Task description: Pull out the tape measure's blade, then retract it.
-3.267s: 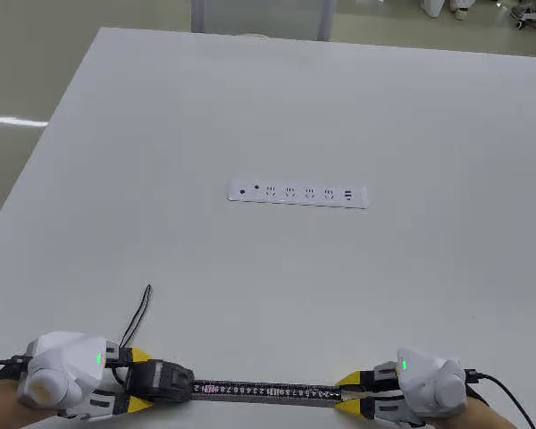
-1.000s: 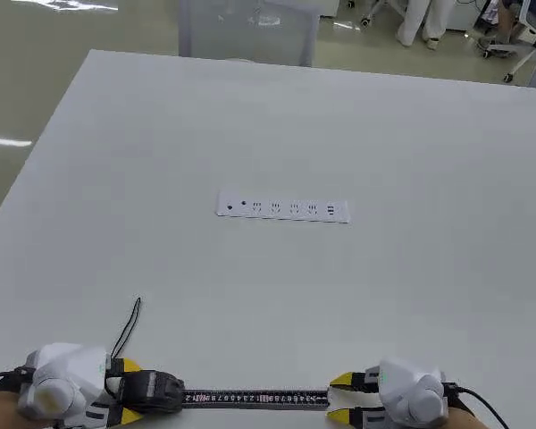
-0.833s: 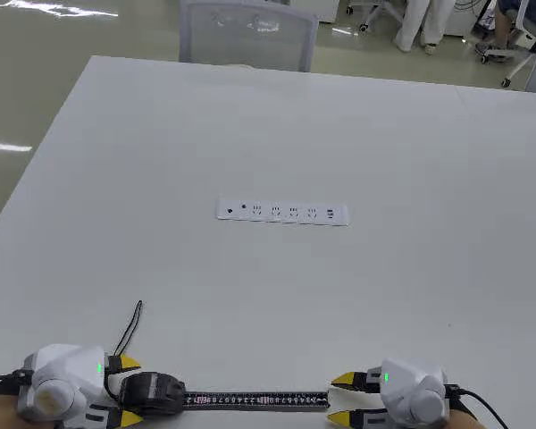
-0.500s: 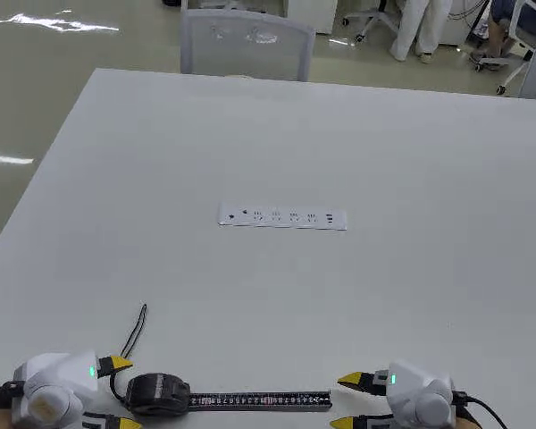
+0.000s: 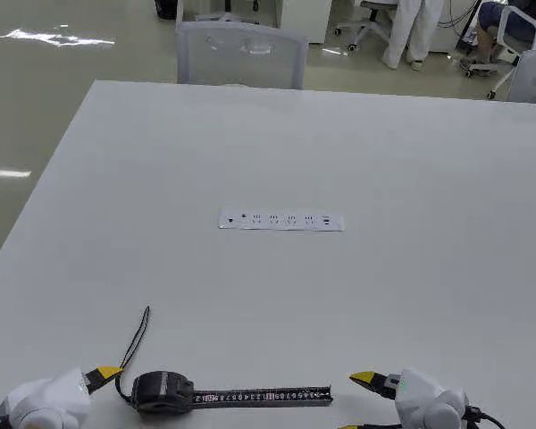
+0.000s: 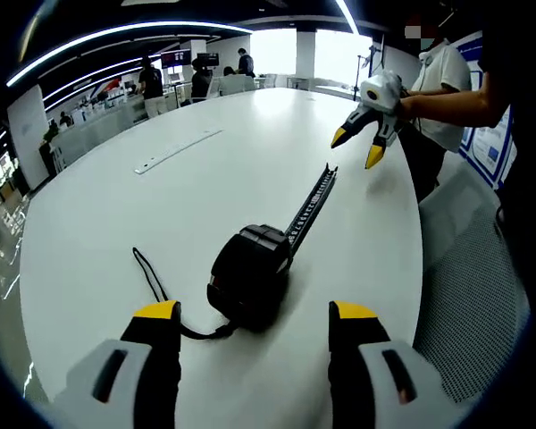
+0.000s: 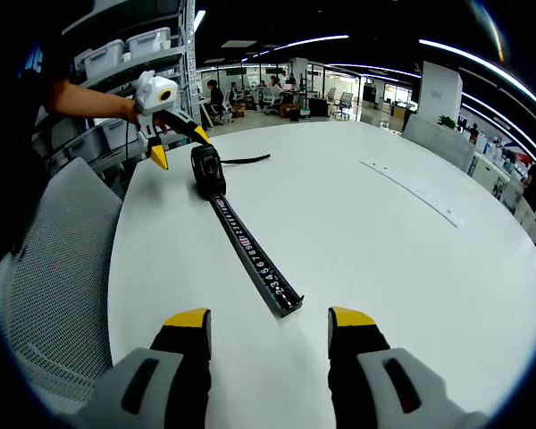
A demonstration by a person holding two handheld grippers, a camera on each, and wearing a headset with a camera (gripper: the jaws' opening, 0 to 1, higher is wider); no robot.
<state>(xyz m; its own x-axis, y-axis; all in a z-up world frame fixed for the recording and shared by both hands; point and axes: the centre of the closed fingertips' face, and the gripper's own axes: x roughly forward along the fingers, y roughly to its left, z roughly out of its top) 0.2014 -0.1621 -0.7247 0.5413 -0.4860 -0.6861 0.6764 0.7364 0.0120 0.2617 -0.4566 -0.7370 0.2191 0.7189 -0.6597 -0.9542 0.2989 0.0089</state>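
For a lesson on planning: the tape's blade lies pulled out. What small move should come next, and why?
Probably ease the left hand-held gripper forward to grasp the black tape measure case: its jaws, like the right hand-held gripper's, stand open and clear, and the black numbered blade lies extended.

From my end I count two grippers, the left gripper [image 6: 255,313] and the right gripper [image 7: 270,318], each with two yellow-tipped jaws. There is one tape measure [image 5: 161,391], with one blade [image 5: 263,395] drawn out of it and one thin black strap [image 5: 136,340] at its case. One white power strip [image 5: 281,220] lies on the one table [image 5: 384,152]; its sockets are too small for me to count. Past the far edge I make out two chairs, a grey chair [image 5: 241,54] and a second chair [image 5: 529,76].
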